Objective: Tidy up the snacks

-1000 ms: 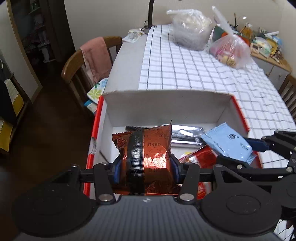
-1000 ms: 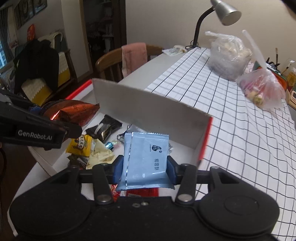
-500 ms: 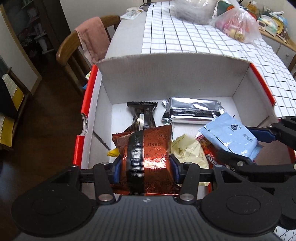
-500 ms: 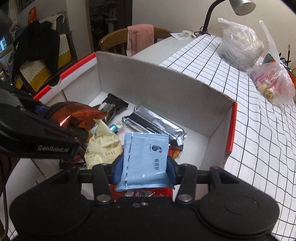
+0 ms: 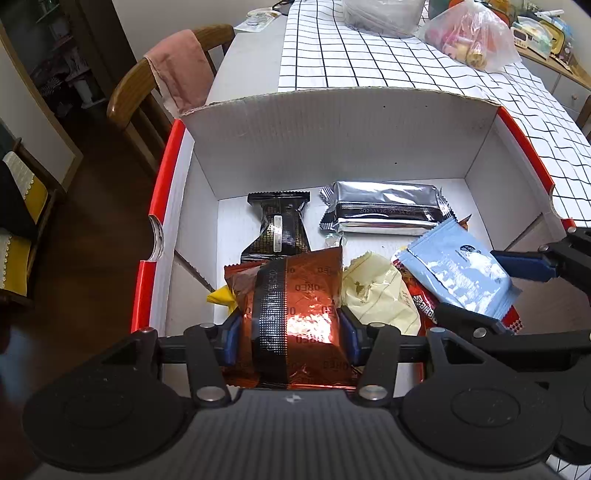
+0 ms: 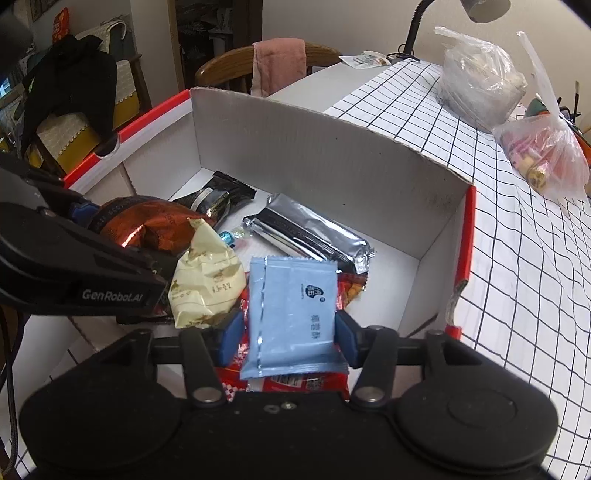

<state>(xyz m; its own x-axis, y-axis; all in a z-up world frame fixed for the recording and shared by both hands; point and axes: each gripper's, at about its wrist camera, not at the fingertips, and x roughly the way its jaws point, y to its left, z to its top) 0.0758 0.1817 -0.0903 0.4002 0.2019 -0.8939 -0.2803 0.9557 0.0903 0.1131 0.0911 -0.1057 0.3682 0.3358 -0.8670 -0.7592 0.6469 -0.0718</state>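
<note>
A white tablecloth (image 5: 369, 62) with a black grid covers most of a pale tabletop (image 5: 247, 59), where a white cardboard box (image 5: 332, 140) with red edges sits at the near end, its left side close to the tabletop's left edge. A wooden chair (image 5: 147, 81) draped with a pink towel (image 5: 181, 70) stands at the table's left edge, above a dark wooden floor (image 5: 92, 236). At the far end of the tabletop rest two clear plastic bags (image 6: 480, 85) of goods, beside the stem of a desk lamp (image 6: 417, 22). Inside the box, a black packet (image 5: 279, 225) and a silver packet (image 5: 384, 212) lie side by side against the far wall, with a crumpled cream wrapper (image 5: 376, 288), a red packet (image 6: 295, 380) and a yellow one (image 5: 221, 297) heaped nearer the front. The left gripper (image 5: 291, 332) hangs over the front left part of the box, its blue pads (image 5: 231, 338) closed against both sides of a shiny copper-brown cookie packet (image 5: 295, 295) held upright above the heap. The right gripper (image 6: 291, 334) hangs over the front right part of the box, its pads (image 6: 232, 334) pinching a pale blue sachet (image 6: 291, 314) by its two edges, the sachet standing upright above the red packet. The two grippers sit just beside each other, the cream wrapper between them.
</note>
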